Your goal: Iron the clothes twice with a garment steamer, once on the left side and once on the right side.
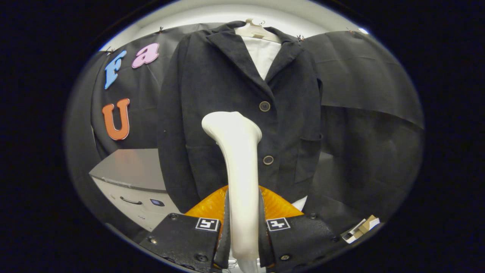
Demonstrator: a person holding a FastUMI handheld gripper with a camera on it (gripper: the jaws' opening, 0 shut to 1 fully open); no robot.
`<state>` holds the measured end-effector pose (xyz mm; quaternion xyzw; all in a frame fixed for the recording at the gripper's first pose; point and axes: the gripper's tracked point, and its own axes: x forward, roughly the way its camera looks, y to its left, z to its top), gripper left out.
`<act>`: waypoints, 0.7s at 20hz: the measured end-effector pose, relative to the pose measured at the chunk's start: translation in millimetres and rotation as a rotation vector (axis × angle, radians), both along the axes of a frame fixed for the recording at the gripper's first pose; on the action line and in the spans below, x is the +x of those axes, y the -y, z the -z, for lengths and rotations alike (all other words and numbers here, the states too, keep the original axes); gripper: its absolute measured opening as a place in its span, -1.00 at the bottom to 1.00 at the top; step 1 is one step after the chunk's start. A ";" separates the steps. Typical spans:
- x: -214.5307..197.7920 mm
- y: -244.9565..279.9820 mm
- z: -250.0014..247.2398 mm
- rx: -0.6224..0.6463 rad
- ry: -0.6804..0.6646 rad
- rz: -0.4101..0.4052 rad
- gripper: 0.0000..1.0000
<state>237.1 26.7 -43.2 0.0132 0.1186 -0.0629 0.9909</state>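
A dark jacket (223,94) with two buttons hangs on a pale hanger (257,32) over a white shirt (263,57), straight ahead of me. My gripper (243,223) is shut on the white handle of the garment steamer (238,159), both fingers pressing its sides. The steamer's head (229,123) rises beyond the fingers and sits in front of the jacket's left front panel, at mid height between the two buttons' levels. I cannot tell whether the head touches the cloth. An orange part of the steamer (276,206) shows behind the fingers.
A grey-topped white cabinet (129,178) with a drawer handle stands low to the left of the jacket. Black cloth (363,98) covers the booth's wall on both sides. A small pale object (360,229) lies low to the right of the fingers.
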 end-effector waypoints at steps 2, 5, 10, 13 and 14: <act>-0.9 -0.1 9.6 -0.001 -0.015 0.003 -0.35; -1.9 -1.3 23.4 -0.005 -0.038 0.004 -0.35; -4.9 -1.3 49.3 -0.009 -0.074 0.009 -0.35; -5.9 -2.7 65.9 -0.005 -0.098 0.010 -0.35; -6.1 -3.6 72.0 -0.001 -0.109 0.009 -0.35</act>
